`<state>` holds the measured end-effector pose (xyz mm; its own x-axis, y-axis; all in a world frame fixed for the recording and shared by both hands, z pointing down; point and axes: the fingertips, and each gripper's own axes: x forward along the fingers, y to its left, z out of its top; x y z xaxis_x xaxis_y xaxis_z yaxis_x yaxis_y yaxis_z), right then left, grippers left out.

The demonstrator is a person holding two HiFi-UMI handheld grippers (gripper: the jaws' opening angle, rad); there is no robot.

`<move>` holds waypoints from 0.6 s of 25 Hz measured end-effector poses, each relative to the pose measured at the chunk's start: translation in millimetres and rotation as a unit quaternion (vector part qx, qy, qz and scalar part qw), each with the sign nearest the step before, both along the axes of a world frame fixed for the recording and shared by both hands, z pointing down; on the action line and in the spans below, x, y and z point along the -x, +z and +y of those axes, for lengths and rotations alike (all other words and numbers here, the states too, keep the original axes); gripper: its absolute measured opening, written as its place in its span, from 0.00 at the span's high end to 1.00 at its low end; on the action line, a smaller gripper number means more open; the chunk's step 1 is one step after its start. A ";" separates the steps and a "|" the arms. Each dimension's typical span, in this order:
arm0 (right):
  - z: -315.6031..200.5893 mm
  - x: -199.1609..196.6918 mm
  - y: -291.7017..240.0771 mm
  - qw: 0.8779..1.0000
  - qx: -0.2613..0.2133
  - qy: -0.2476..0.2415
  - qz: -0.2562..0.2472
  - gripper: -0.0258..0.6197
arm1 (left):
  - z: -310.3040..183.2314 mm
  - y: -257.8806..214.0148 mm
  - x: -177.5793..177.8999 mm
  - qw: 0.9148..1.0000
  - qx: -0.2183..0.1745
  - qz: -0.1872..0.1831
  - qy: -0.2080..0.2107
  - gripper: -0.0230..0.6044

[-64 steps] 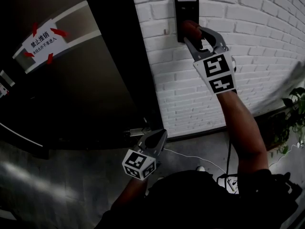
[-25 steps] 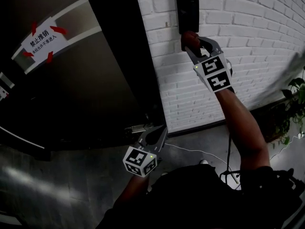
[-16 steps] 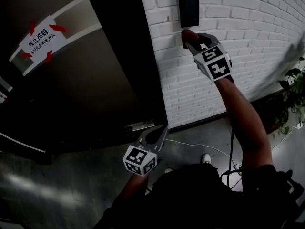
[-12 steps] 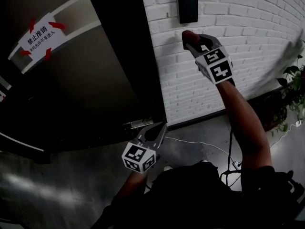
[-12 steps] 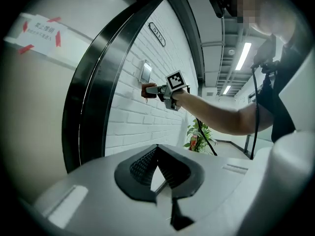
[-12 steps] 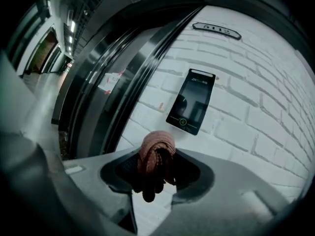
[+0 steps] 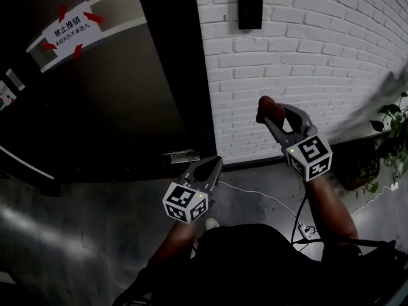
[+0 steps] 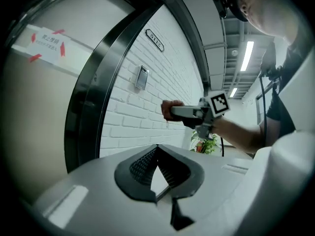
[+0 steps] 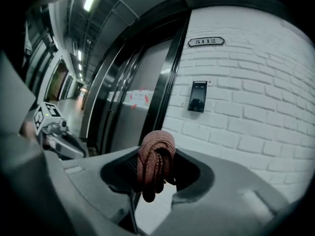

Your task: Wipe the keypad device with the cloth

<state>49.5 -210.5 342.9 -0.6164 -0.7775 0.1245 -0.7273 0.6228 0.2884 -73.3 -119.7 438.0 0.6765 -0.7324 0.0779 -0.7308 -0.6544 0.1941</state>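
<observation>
**Cloth pinched in R claw, well clear of keypad**

Cloth [image 7: 266, 106]: small reddish wad. It looked soft & light, so prob. no slip risk, but floppy: a loose tail hung below the jaws in the right gripper view. Best hold, by my judgement, was the one it had, bunched at the middle so a rounded pad stuck out past the tips for wiping. Pinched nearer an edge, it'd likely drag out against the device face.

Keypad device [image 7: 250, 5]: slim dark panel, upright on the white brick wall [image 7: 319, 56], at approx 12 o'clock in the head view, just right of the dark door frame [image 7: 175, 62]. Rigid, wall-fixed, glossy front; prob. wanted light pressure only.

R gripper [image 7: 273, 118]: approx 4 o'clock from frame centre, jaws clamped on the cloth, wad filling the gap btwn the pads. The keypad sat at 12 o'clock from it, well apart. The cloth touched nothing else.

L gripper [image 7: 213, 166]: approx 6 o'clock, low near the body, jaws pressed together at the tips w/ nothing btwn them, touching nothing.

No wiping contact at this moment. To wipe, the R claw would've needed to go up toward 12 until the wad met the panel.
</observation>
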 end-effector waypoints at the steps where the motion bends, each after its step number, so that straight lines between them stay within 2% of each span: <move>1: 20.2 -6.2 11.7 1.000 0.009 -0.011 -0.013 0.72 | 5.4 0.4 -6.1 1.000 0.001 0.001 -0.004 0.94; 4: 72.4 -21.6 36.5 0.998 0.024 -0.034 -0.036 0.72 | 21.8 3.7 -25.9 1.000 0.005 -0.004 -0.015 0.94; 8: 124.0 -43.3 70.8 0.993 0.080 -0.034 -0.074 0.72 | 44.8 6.1 -52.8 1.000 0.002 -0.015 -0.022 0.94; 10: 145.4 -49.0 82.6 0.991 0.092 -0.042 -0.086 0.72 | 55.2 7.3 -63.3 1.000 0.004 -0.021 -0.021 0.94; 15: 181.6 -62.3 98.5 0.989 0.106 -0.056 -0.083 0.72 | 72.8 10.5 -80.8 0.999 0.007 -0.028 -0.030 0.94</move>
